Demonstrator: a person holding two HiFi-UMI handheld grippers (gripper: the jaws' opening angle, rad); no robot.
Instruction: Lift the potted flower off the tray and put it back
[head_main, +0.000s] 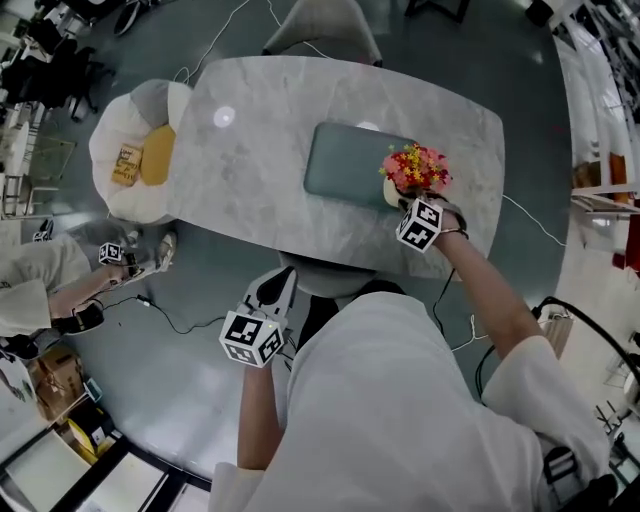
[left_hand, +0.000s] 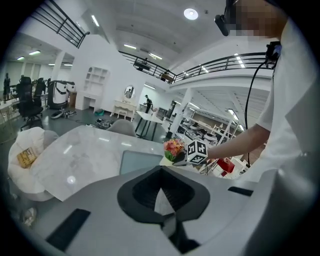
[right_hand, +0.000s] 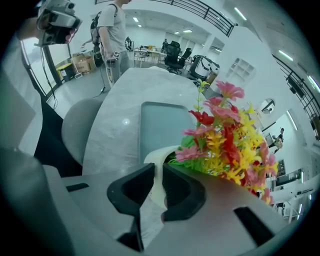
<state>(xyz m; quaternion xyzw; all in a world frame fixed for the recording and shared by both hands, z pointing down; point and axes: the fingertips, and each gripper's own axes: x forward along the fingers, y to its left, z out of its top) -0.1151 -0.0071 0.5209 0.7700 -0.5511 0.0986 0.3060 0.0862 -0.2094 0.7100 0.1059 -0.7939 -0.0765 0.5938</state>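
Observation:
A potted flower (head_main: 415, 170) with red, pink and yellow blooms in a white pot stands at the right end of the grey-green tray (head_main: 345, 165) on the marble table (head_main: 250, 150). My right gripper (head_main: 403, 203) reaches in from the near side and is shut on the pot's white rim (right_hand: 159, 152), one jaw inside and one outside. The blooms (right_hand: 227, 135) fill that view, with the tray (right_hand: 160, 122) behind. Whether the pot rests on the tray or hangs just above it I cannot tell. My left gripper (head_main: 272, 295) is held low beside my body, off the table, shut (left_hand: 160, 169) on nothing.
A white beanbag seat (head_main: 135, 150) with yellow cushions sits left of the table. A grey chair (head_main: 322, 28) stands at the far side, another seat (head_main: 330, 278) under the near edge. A person (head_main: 35, 290) stands at the left, and cables trail over the floor.

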